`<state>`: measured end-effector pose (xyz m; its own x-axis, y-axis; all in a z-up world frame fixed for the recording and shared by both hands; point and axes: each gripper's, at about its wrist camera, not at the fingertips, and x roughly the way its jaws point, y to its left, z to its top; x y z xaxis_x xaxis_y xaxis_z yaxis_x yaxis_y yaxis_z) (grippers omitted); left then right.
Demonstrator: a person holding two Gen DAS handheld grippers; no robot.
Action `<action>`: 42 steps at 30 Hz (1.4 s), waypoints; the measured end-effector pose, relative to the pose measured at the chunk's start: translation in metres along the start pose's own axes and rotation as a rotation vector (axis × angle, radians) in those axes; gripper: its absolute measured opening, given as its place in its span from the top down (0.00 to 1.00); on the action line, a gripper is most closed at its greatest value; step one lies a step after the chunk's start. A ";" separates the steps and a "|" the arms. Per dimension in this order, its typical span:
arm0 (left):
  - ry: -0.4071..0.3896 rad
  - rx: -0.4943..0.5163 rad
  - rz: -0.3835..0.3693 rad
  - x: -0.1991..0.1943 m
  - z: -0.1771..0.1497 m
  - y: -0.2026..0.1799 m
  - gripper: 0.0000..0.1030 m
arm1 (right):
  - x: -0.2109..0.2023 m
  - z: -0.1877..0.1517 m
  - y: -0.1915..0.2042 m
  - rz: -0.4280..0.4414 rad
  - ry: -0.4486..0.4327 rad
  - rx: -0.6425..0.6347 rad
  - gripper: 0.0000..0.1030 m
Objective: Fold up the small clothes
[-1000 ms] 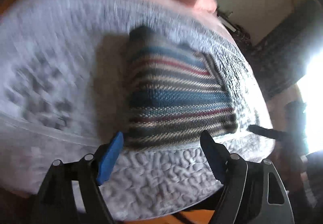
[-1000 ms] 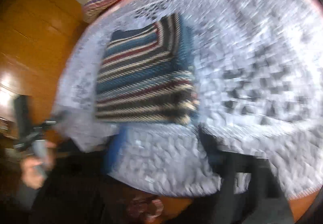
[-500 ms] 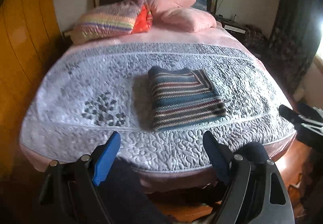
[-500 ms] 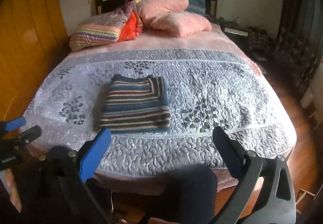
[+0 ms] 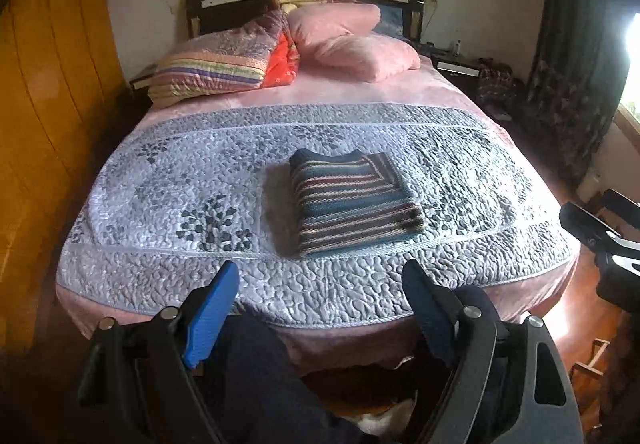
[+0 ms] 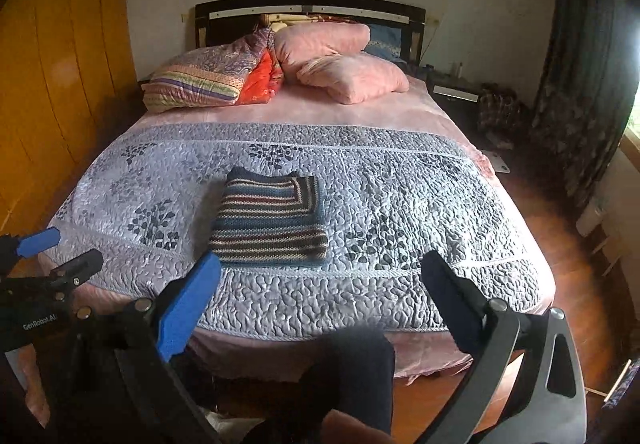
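Lying folded on quilt: striped sweater

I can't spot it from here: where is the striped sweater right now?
The folded sweater lies on the grey quilt near the foot of the bed, slightly left of centre in the right view, beyond both open grippers.

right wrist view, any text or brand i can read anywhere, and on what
"GenRobot.AI", in small white letters, on the black body of the left gripper at the left edge of the right wrist view.
No other readable text in either view: none on the folded striped sweater, the grey quilt or the right gripper. The items on the nightstand are too small to read.
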<state>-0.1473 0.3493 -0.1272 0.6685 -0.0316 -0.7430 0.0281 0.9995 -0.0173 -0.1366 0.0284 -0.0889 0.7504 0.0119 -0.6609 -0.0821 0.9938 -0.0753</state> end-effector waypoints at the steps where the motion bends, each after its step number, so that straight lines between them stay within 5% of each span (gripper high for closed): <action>1: -0.004 -0.005 -0.007 -0.002 0.000 0.001 0.19 | -0.002 0.000 0.002 0.002 0.001 -0.005 0.03; 42: 0.012 -0.031 0.047 0.006 0.008 0.007 0.19 | 0.026 0.005 0.030 0.025 0.040 -0.055 0.03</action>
<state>-0.1370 0.3565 -0.1267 0.6599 0.0153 -0.7512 -0.0260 0.9997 -0.0025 -0.1168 0.0589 -0.1048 0.7210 0.0307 -0.6923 -0.1372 0.9856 -0.0991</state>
